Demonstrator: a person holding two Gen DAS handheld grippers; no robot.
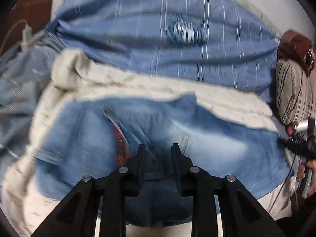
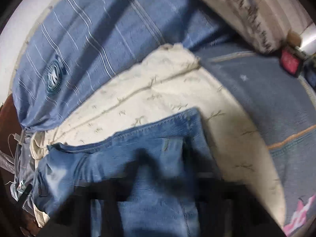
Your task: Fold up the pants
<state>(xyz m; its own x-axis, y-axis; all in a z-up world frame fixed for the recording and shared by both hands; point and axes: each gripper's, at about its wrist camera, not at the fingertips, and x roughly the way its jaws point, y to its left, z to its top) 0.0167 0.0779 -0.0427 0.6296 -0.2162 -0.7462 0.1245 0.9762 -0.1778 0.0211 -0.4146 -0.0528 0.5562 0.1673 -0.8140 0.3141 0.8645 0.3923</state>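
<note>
Black fingers of the left gripper [image 1: 158, 150] fill the bottom of the left wrist view. They stand narrow, with a dark fold of the jeans [image 1: 150, 122] bunched between them, so I judge that they grip denim. Those jeans lie across a cream quilt [image 1: 122, 83] on the bed, with a blue striped sheet [image 1: 138, 19] beyond and a striped pillow [image 1: 292, 90] at the right edge. Past the jeans' right end, a person's hand [image 1: 308, 169] holds the other tool.

From the right wrist view, the right gripper [image 2: 164, 158] is only a dark smear over the denim. Blur hides its fingers; they seem nearly together, and I cannot tell whether cloth is caught. Here the jeans [image 2: 150, 177] run from the bottom edge up to the left on the quilt [image 2: 158, 90].

Folding looks to be midway: the jeans appear doubled lengthwise but still long, so the crosswise folds seem left to do.
</note>
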